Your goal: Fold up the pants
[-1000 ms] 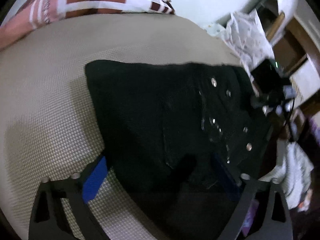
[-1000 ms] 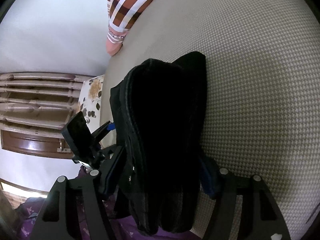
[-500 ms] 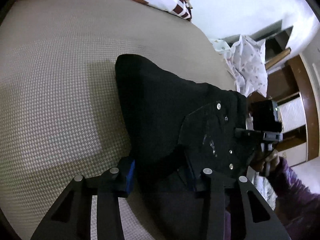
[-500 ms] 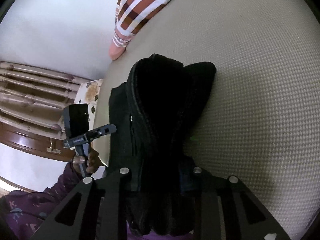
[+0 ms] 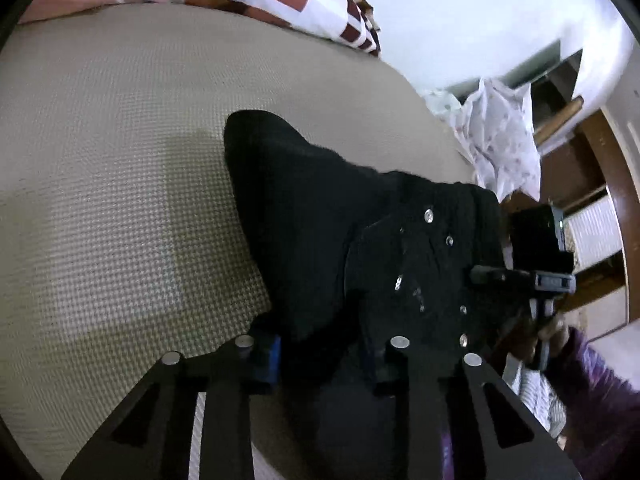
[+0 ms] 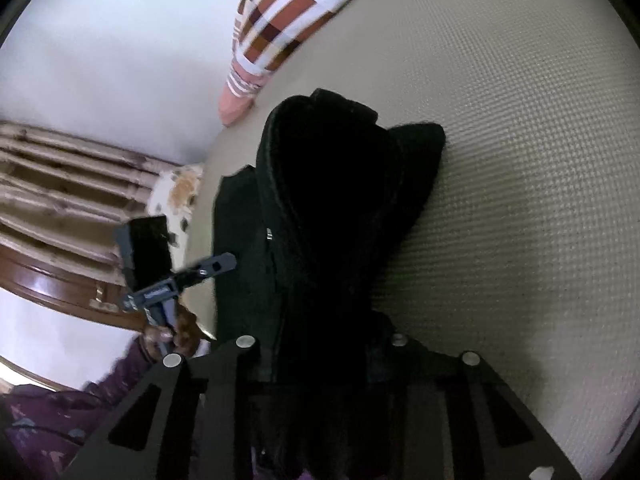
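Note:
The black pants [image 5: 320, 220] lie folded in a thick bundle on the beige woven bedcover [image 5: 112, 200], silver rivets showing near the waistband. My left gripper [image 5: 324, 356] is shut on the near edge of the bundle. In the right wrist view the same pants [image 6: 332, 208] stand as a dark stacked fold, and my right gripper [image 6: 320, 356] is shut on their near end. The right gripper also shows in the left wrist view [image 5: 524, 276] beside the waistband. The left gripper shows in the right wrist view [image 6: 176, 276] at the bundle's left.
A red, white and brown checked pillow [image 5: 248, 0] lies at the head of the bed. A crumpled white patterned cloth [image 5: 500, 140] and wooden furniture [image 5: 600, 200] stand past the bed's right edge. A wooden headboard [image 6: 60, 184] is at the left in the right wrist view.
Both grippers have closed from wide open onto the pants bundle. The bundle has bunched up and its near edge has lifted slightly off the bedcover.

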The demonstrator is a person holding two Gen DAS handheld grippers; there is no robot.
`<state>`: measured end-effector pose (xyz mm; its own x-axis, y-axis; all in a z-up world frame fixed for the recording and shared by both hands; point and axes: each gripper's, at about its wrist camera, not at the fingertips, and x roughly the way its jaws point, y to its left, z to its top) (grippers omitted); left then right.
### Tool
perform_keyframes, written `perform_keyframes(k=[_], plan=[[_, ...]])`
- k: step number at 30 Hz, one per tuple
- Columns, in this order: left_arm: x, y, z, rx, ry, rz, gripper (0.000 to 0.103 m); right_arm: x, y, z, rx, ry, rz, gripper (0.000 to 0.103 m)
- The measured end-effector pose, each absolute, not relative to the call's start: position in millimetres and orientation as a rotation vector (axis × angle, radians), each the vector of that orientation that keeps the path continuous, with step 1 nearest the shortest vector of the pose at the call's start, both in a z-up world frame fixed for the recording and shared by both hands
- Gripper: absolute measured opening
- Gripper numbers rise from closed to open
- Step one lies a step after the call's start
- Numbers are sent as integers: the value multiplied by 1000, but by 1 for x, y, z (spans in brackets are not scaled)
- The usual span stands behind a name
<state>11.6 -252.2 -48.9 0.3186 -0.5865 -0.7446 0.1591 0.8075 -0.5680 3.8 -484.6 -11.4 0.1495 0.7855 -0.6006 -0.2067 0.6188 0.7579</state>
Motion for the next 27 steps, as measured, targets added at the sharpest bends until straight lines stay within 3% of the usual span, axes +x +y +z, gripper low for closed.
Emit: perform_keyframes(k=[11,27], plan=[[-21,-238,-6,-305,1028,-434,27,-25,-452,-5,756,1145,843,27],[-46,-141,37,-215,892,-239,27,-3,-340,19,739,1126,944,27]])
